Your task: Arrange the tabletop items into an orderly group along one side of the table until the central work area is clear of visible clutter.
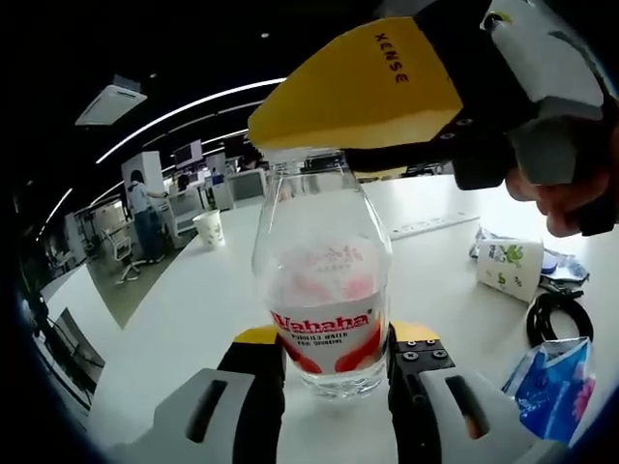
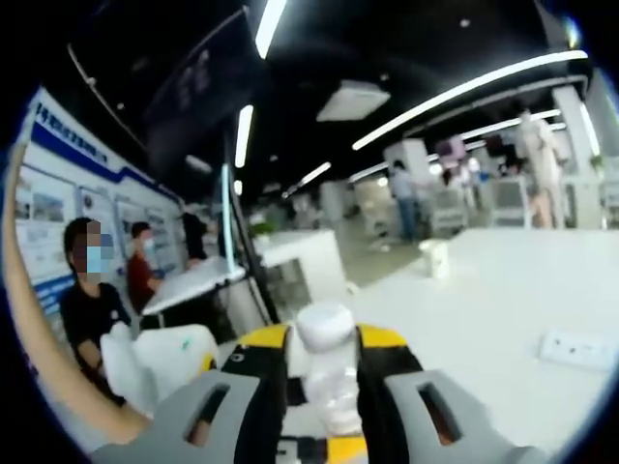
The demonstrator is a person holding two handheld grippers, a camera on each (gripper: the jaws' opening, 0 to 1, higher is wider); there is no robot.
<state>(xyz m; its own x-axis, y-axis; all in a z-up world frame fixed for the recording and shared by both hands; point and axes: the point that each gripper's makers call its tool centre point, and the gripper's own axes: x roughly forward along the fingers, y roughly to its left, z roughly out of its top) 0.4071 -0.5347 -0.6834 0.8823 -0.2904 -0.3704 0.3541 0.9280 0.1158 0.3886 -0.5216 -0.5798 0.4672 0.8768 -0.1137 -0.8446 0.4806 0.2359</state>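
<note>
White and wide, the desk [image 1: 193,309] stretches into an open office lit by long ceiling strips. At lower centre of the left gripper view, the left hand-held gripper [image 1: 334,362] clamps the base of a clear plastic water bottle with a red label [image 1: 324,290], standing upright. From the upper right, the right hand-held gripper [image 1: 387,145] grips its neck; in the right gripper view the white cap [image 2: 325,326] sits between the jaws. A printed paper cup [image 1: 510,268], black coiled cable [image 1: 558,317] and blue packet [image 1: 558,379] lie at right.
</note>
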